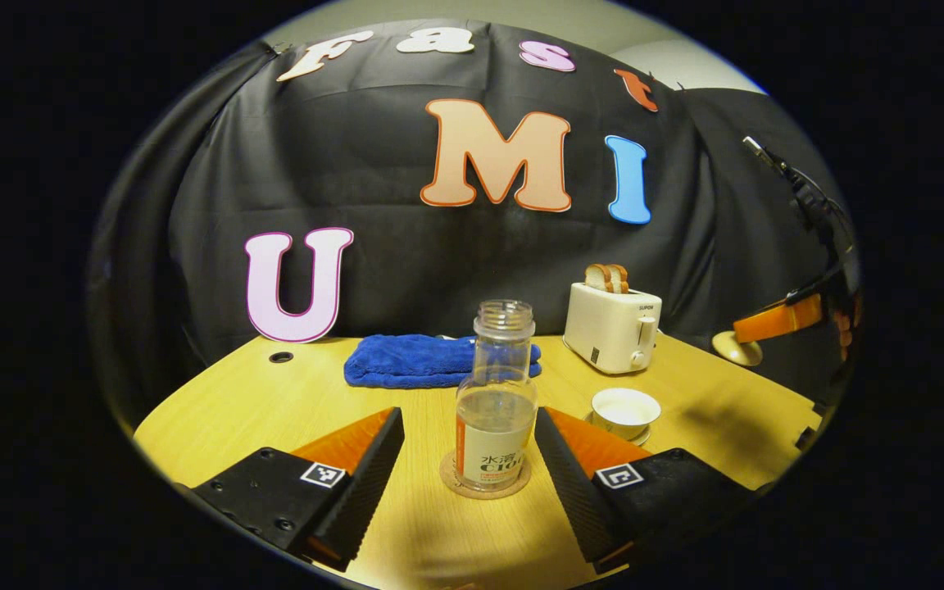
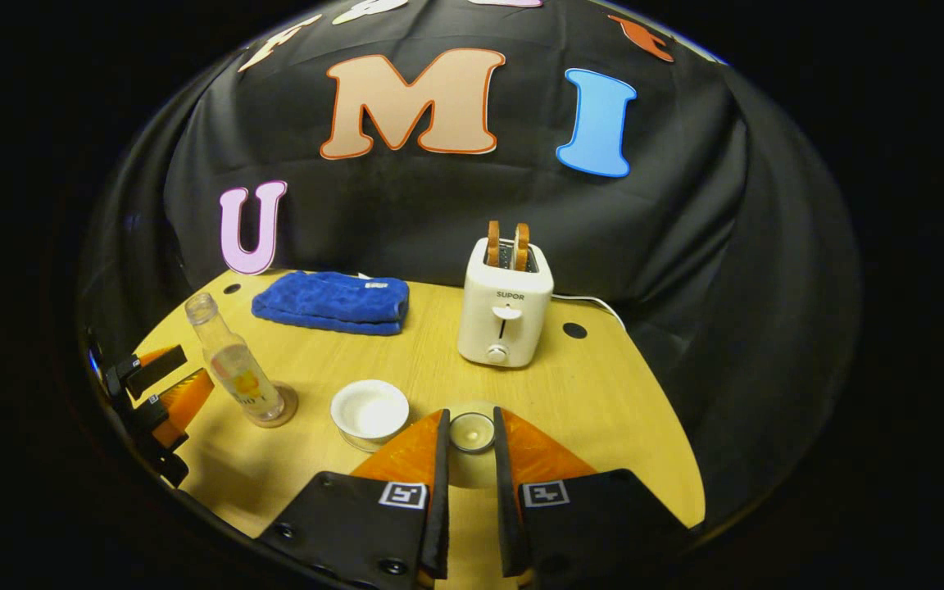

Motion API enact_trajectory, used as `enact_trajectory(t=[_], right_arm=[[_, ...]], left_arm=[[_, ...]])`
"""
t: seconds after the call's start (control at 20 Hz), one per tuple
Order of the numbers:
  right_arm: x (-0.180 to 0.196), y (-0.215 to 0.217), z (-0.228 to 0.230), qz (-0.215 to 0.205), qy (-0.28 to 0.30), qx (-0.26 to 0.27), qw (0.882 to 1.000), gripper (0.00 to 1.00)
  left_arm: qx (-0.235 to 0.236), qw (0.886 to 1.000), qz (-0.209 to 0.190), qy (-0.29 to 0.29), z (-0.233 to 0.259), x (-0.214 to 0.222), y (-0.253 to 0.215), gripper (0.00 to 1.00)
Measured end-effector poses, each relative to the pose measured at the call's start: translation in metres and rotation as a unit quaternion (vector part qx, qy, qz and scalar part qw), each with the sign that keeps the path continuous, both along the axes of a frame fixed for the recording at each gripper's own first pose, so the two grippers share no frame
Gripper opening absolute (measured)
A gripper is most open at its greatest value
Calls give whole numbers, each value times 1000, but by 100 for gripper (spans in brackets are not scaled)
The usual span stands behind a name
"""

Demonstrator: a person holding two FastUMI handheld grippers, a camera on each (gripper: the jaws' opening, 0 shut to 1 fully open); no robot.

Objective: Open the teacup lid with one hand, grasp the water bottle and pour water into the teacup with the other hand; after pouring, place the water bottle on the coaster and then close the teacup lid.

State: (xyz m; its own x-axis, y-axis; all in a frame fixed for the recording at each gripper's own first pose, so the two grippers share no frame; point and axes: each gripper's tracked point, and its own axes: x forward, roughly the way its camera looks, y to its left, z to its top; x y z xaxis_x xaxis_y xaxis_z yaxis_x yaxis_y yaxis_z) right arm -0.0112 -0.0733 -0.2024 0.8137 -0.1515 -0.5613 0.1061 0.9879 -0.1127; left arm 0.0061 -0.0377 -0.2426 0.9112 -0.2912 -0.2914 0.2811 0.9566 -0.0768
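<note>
Plastic water bottle point(image 1: 495, 401) back on coaster point(image 1: 484, 485), left tongs point(image 1: 468, 459) wide, empty; right tongs point(image 2: 469, 459) clamp lid point(image 2: 472, 432). Next: carry lid onto teacup point(image 2: 369, 410).

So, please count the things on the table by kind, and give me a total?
Water bottle: 1
Coaster: 1
Teacup: 1
Teacup lid: 1
Toaster: 1
Bread slices in the toaster: 2
Blue towel: 1
Total: 8
</note>
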Motion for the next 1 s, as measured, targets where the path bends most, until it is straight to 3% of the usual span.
enact_trajectory(t=[0.7, 0.85, 1.0], right_arm=[[-28, 12, -11, 2, 37, -28, 999, 26], [-25, 7, -13, -1, 36, -39, 999, 28], [-27, 4, -14, -9, 36, -31, 999, 28]], left_arm=[[-16, 1000, -15, 13, -41, 25, -23, 95], [5, 1000, -18, 5, -41, 28, -26, 83], [19, 999, -28, 4, -41, 31, -30, 78]])
